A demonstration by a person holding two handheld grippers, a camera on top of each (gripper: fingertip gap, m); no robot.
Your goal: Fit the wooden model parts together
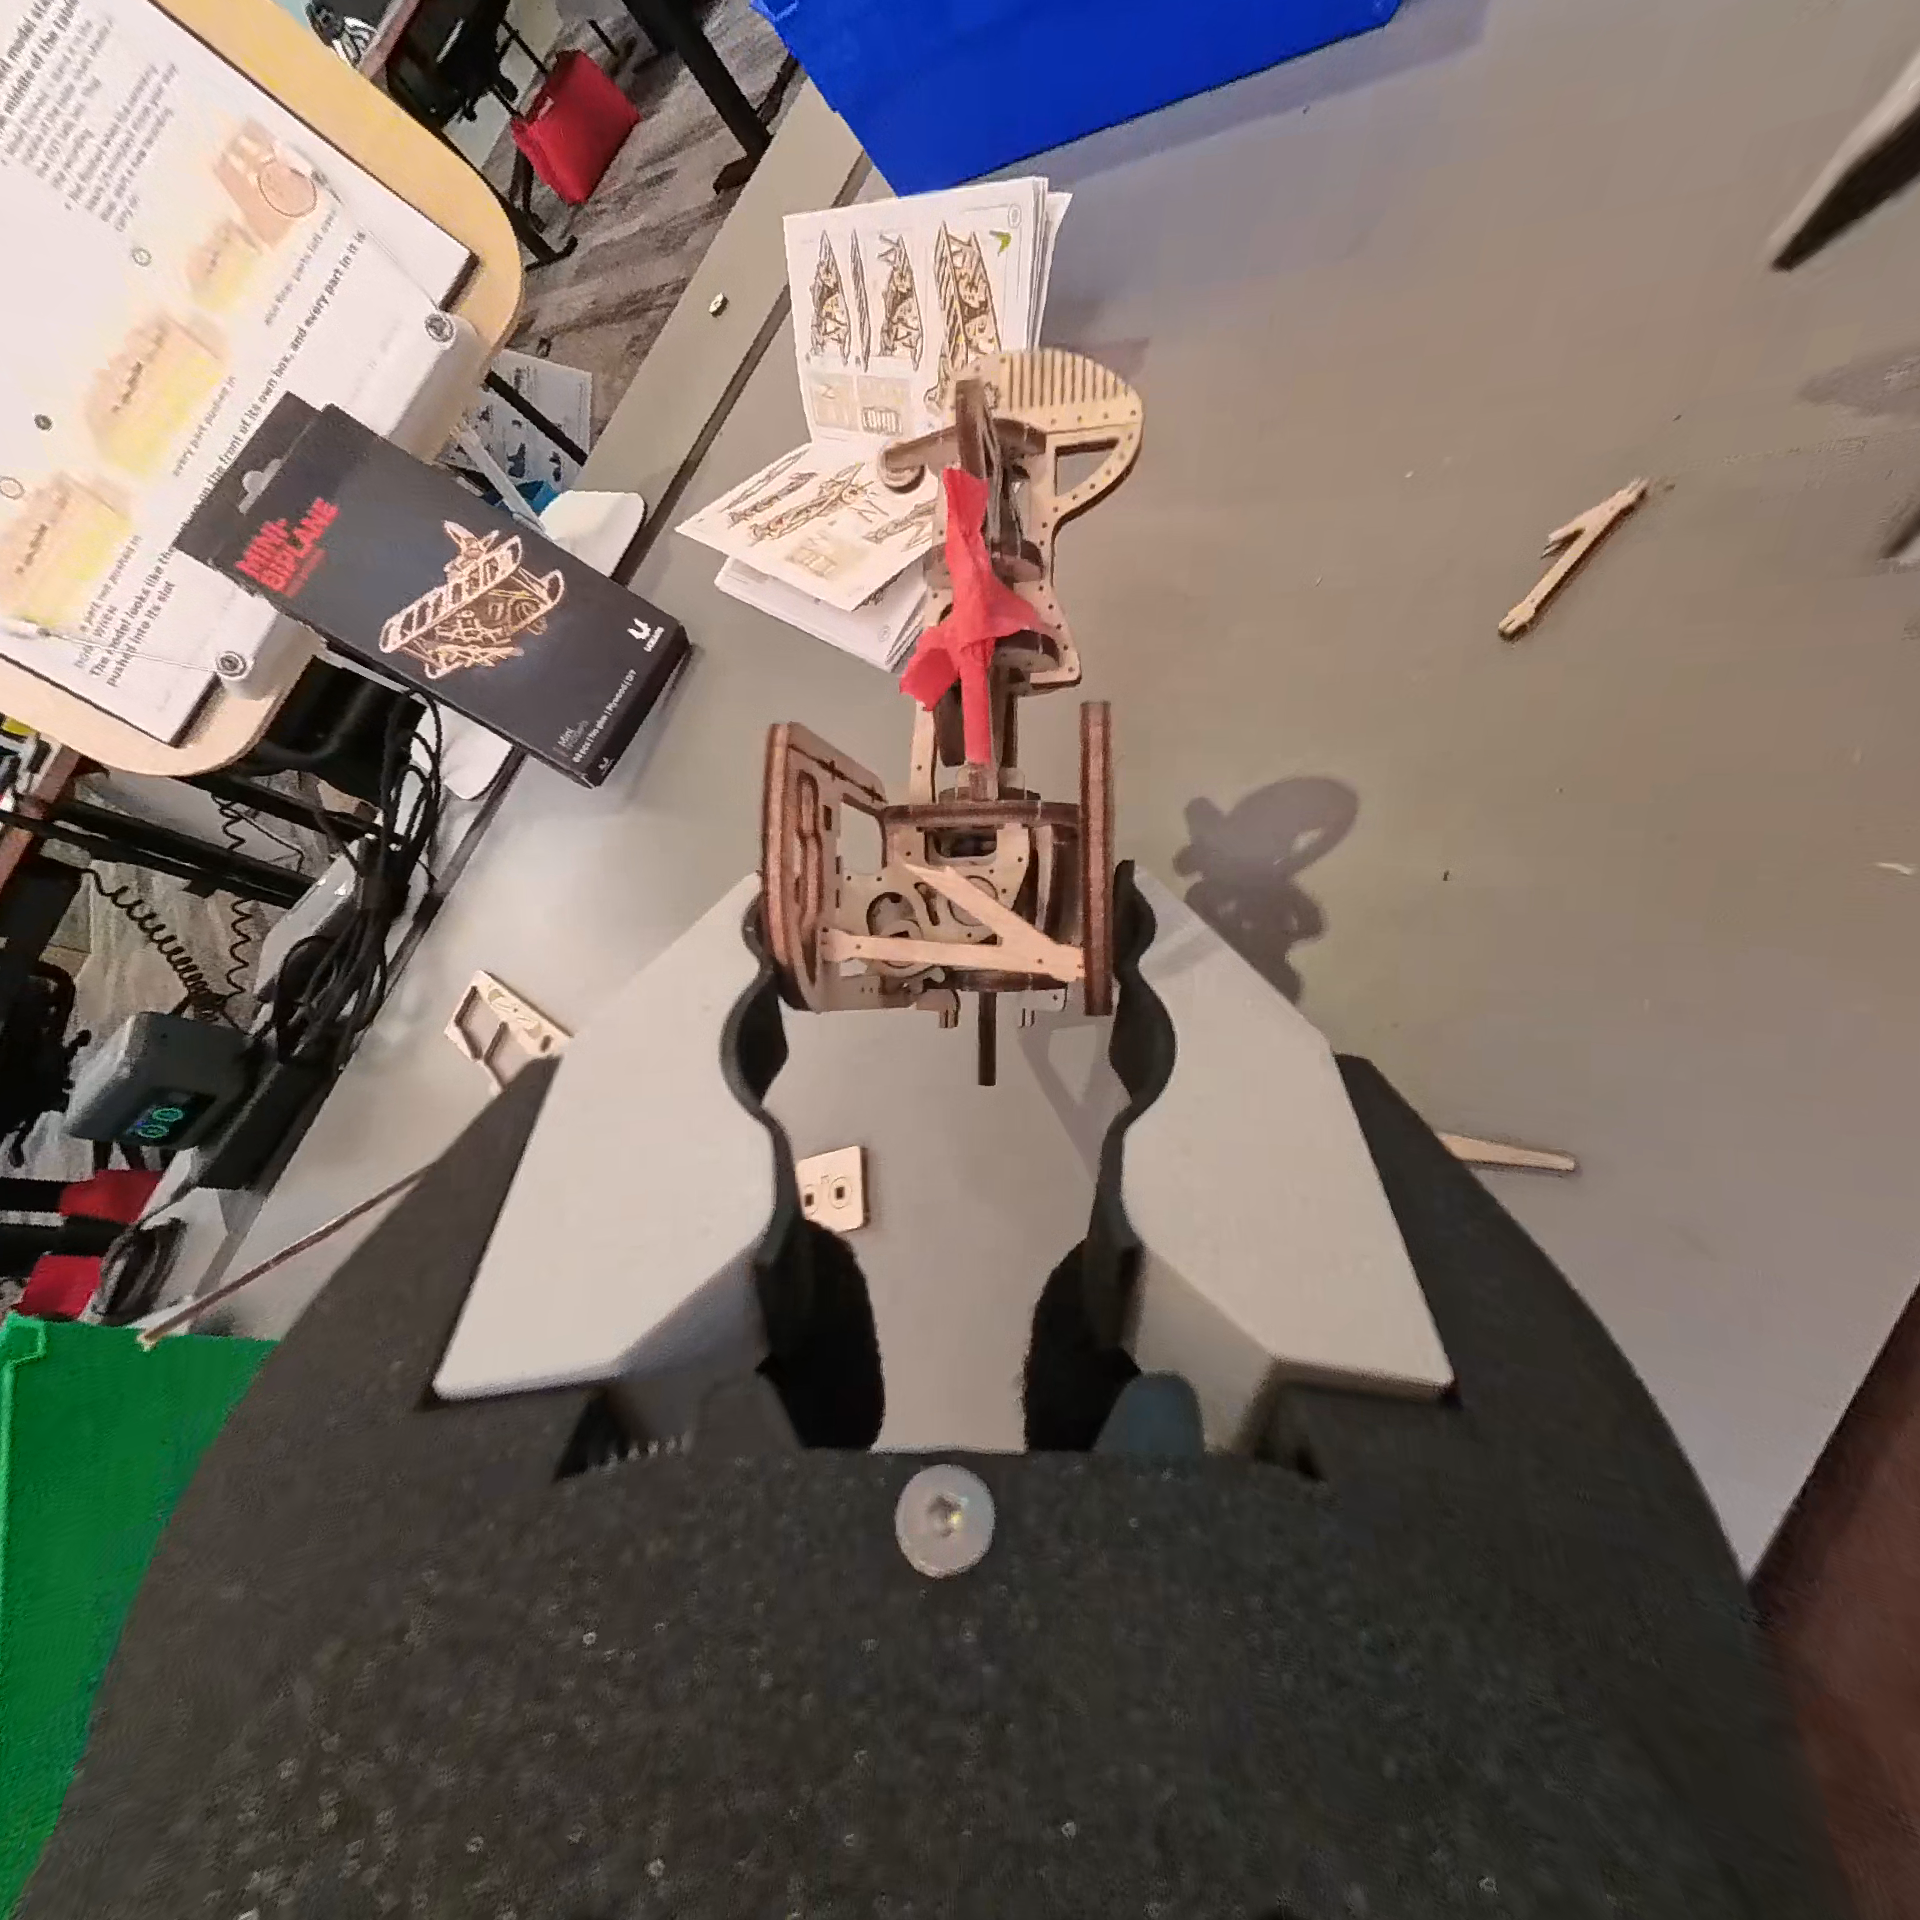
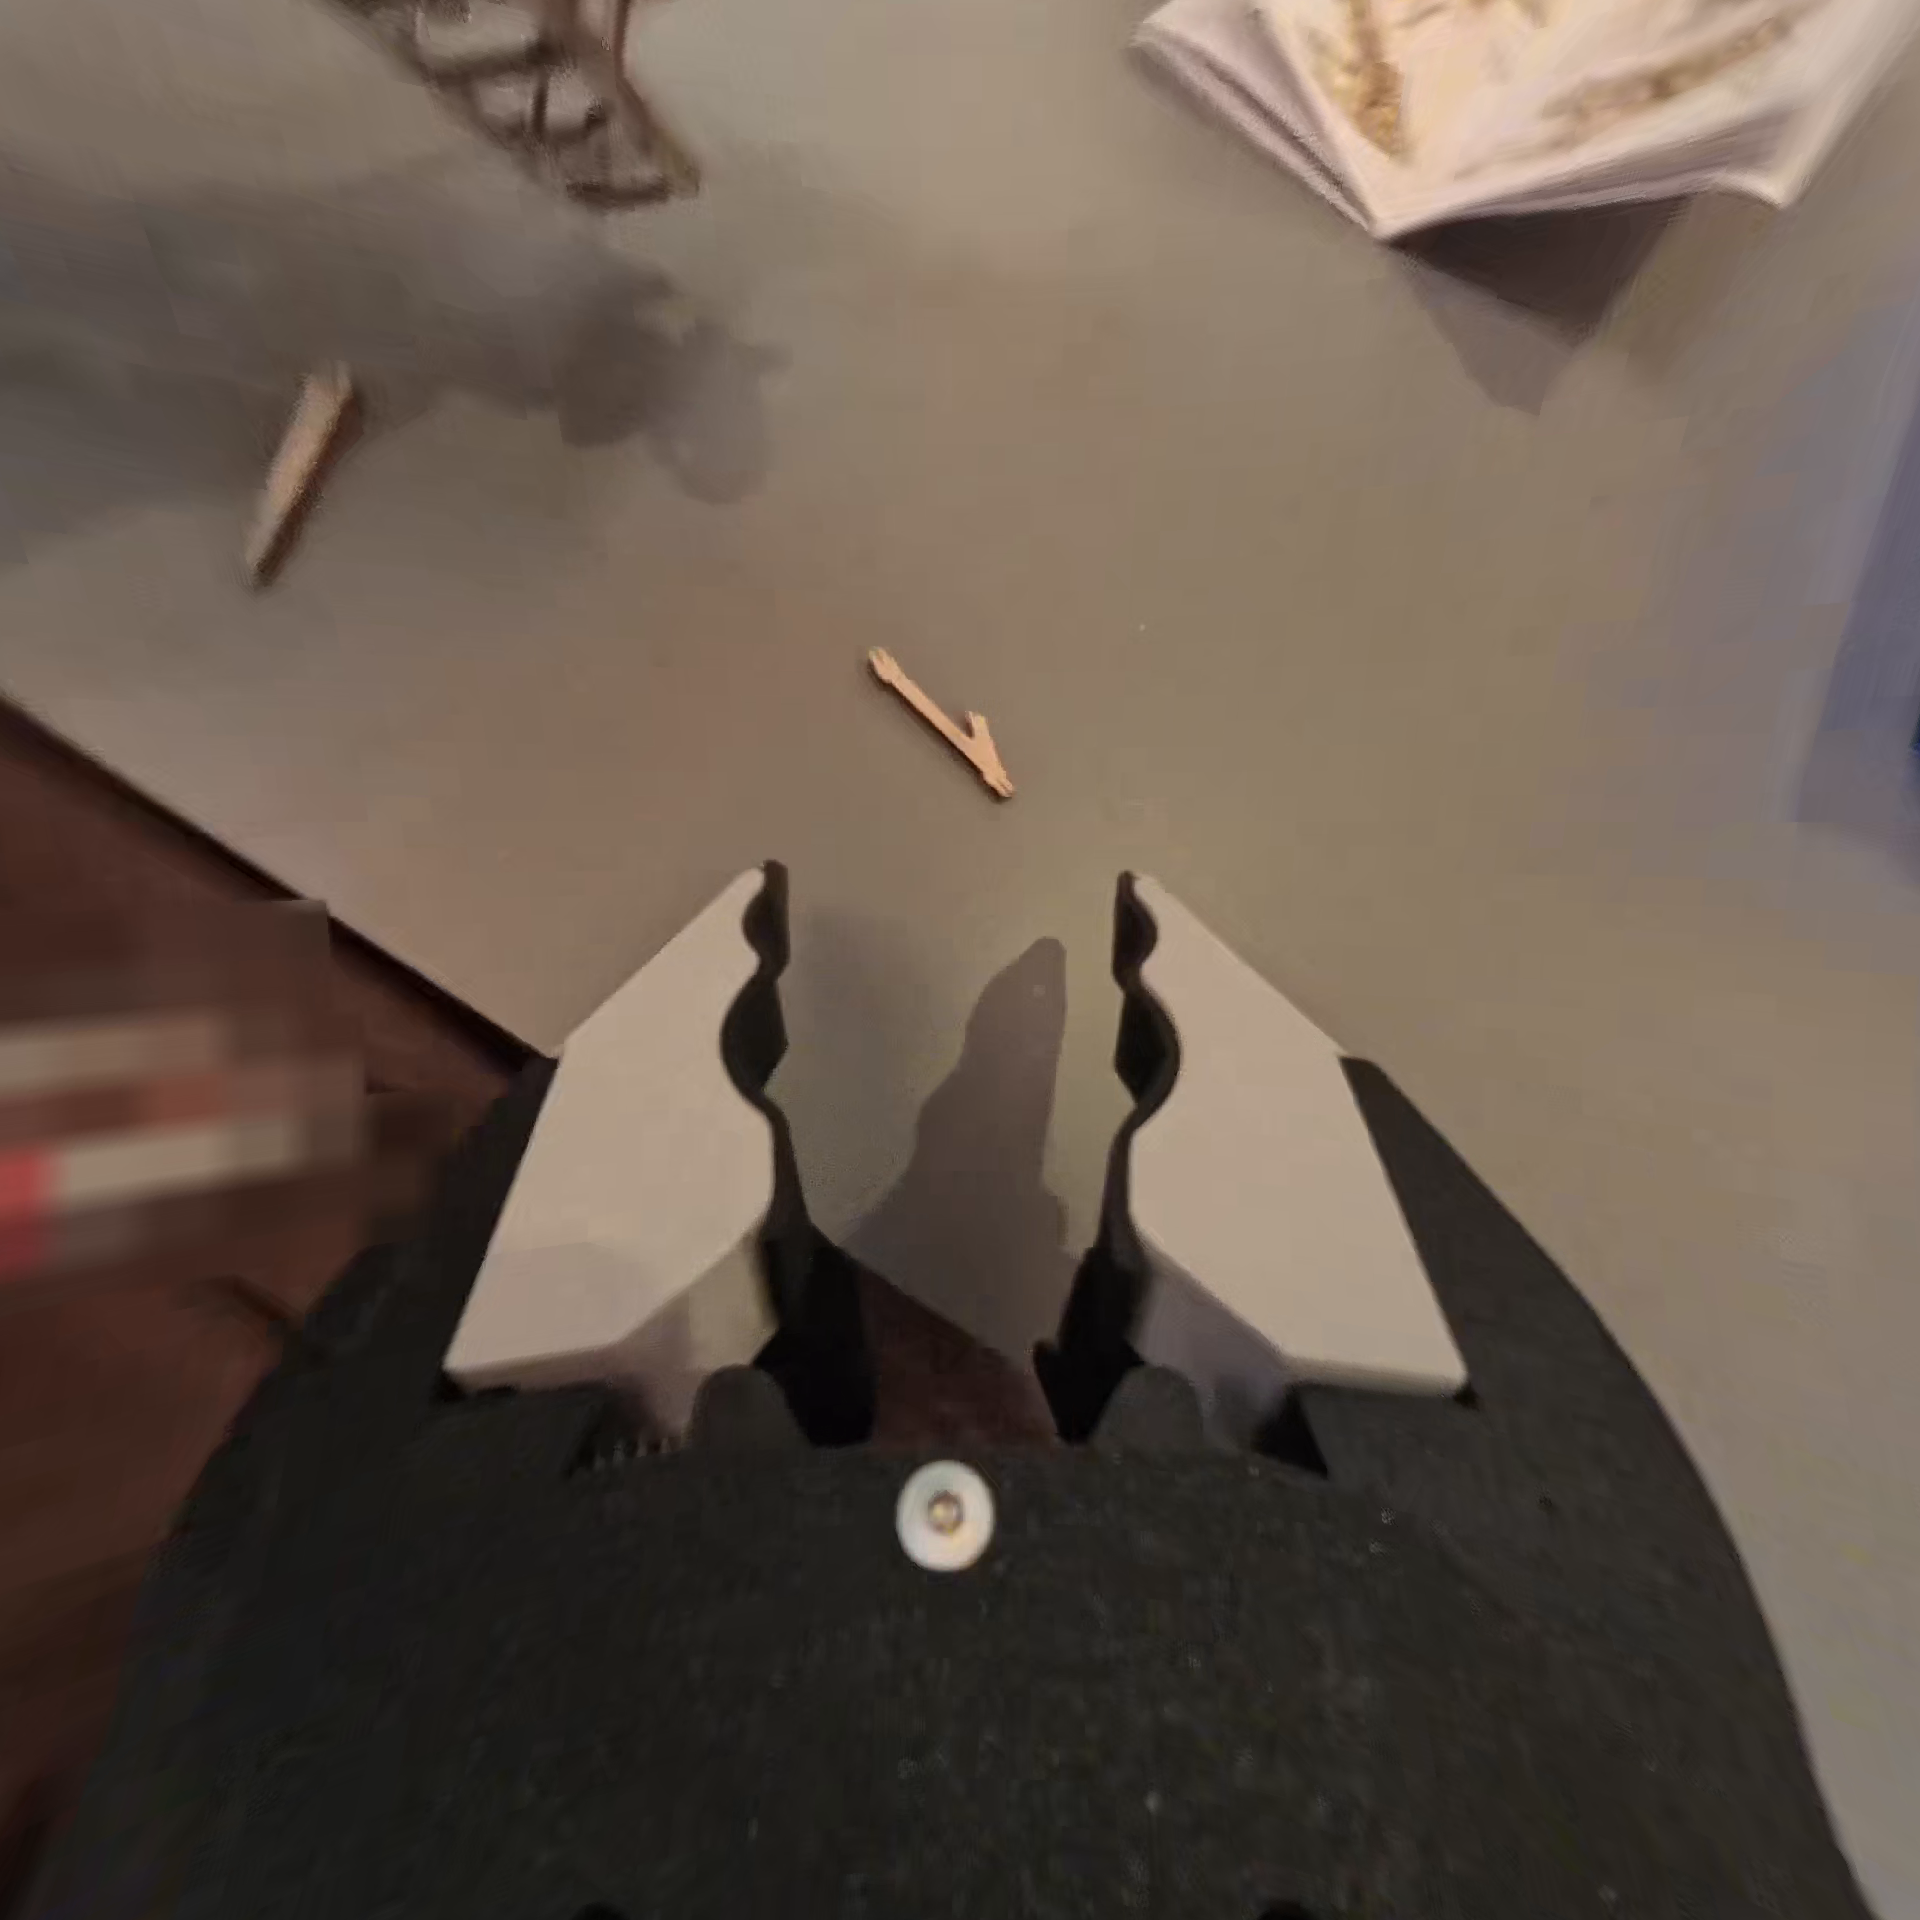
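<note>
Print shows on the black model box [image 1: 436, 592], the white instruction board [image 1: 197, 312], and a small device's lit display [image 1: 161, 1127].

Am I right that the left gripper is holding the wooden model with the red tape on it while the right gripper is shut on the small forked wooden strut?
Not quite. The right gripper is open and empty; the small forked wooden strut lies on the grey table just beyond its fingertips, as the right wrist view shows. The rest holds: the left gripper holds the wooden model with the red tape.
</note>
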